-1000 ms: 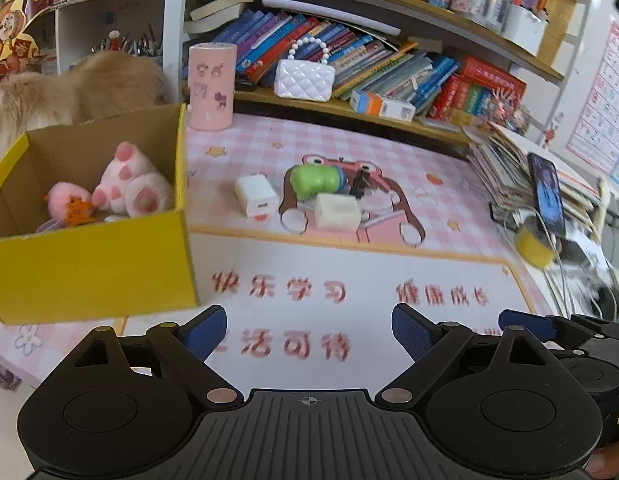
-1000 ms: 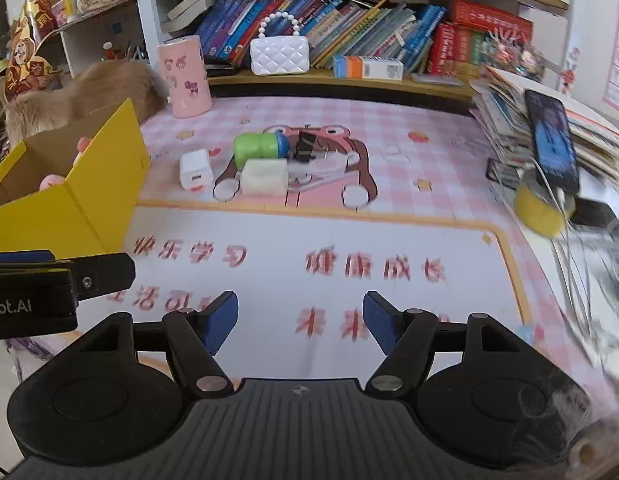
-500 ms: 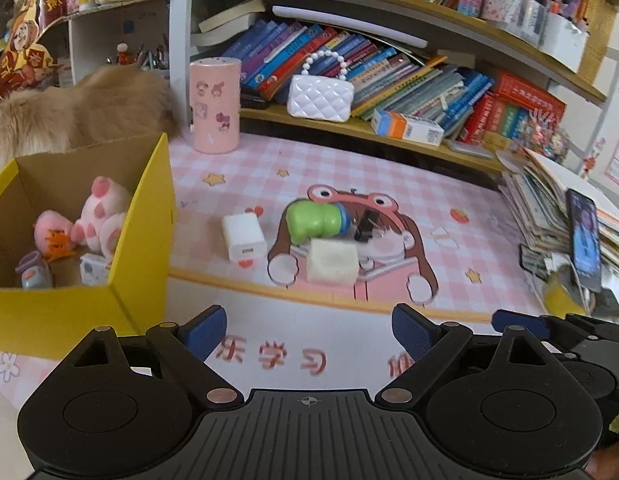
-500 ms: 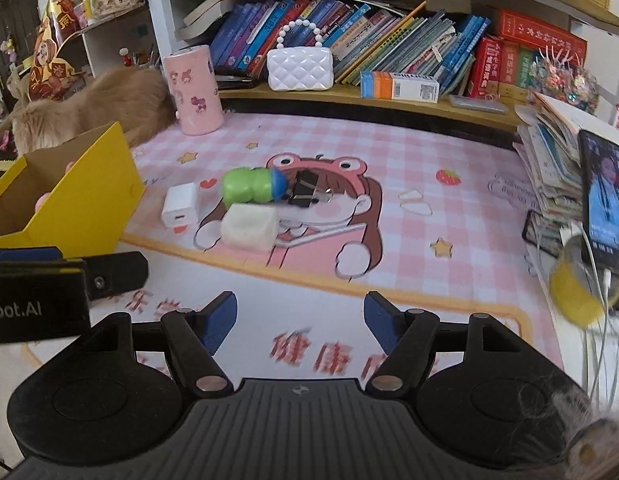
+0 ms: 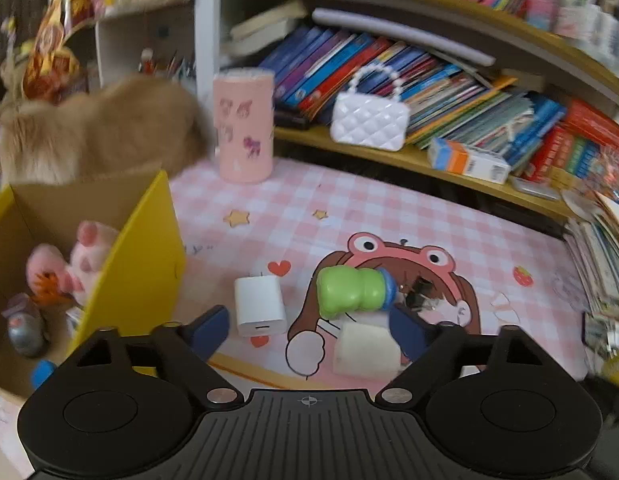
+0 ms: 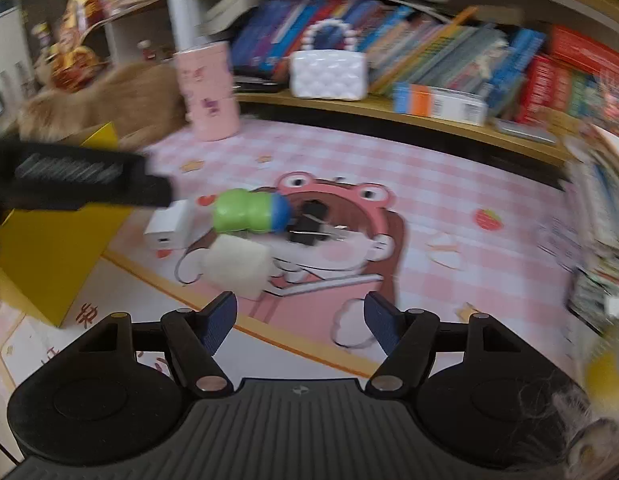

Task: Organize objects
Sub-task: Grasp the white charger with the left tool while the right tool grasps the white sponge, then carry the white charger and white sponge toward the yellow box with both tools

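Your left gripper (image 5: 309,330) has its fingers spread but closing, with nothing pinched; the white charger block (image 5: 260,311) and the pale foam block (image 5: 365,350) lie on the table between and just ahead of the tips. The right-hand fingertip (image 5: 407,332) overlaps the foam block's edge in the picture; you cannot tell whether it touches. Your right gripper (image 6: 301,322) holds its fingers spread and empty over the printed mat (image 6: 429,200).

Only your left view looks into the yellow box (image 5: 149,264): a pink plush toy (image 5: 79,264), a small grey figure (image 5: 23,326) and a few other bits lie inside. Your right view shows just the box's outer yellow wall (image 6: 49,256), and it alone catches the left gripper from the side as a dark blurred bar (image 6: 77,180) reaching over the charger (image 6: 169,228).

The loose things sit in a cluster right of the box: the green toy with a blue end (image 5: 353,292) just beyond the foam block, and a black binder clip (image 5: 419,294) beside the toy's blue end. The right view shows the clip (image 6: 313,226) more openly, though blurred.

Behind stand a pink cylinder (image 5: 243,128), a furry tan animal (image 5: 93,132) behind the box, a white quilted purse (image 5: 369,120) on the low shelf, and rows of books (image 5: 449,92). A stack of papers (image 5: 601,256) edges the table's right side.
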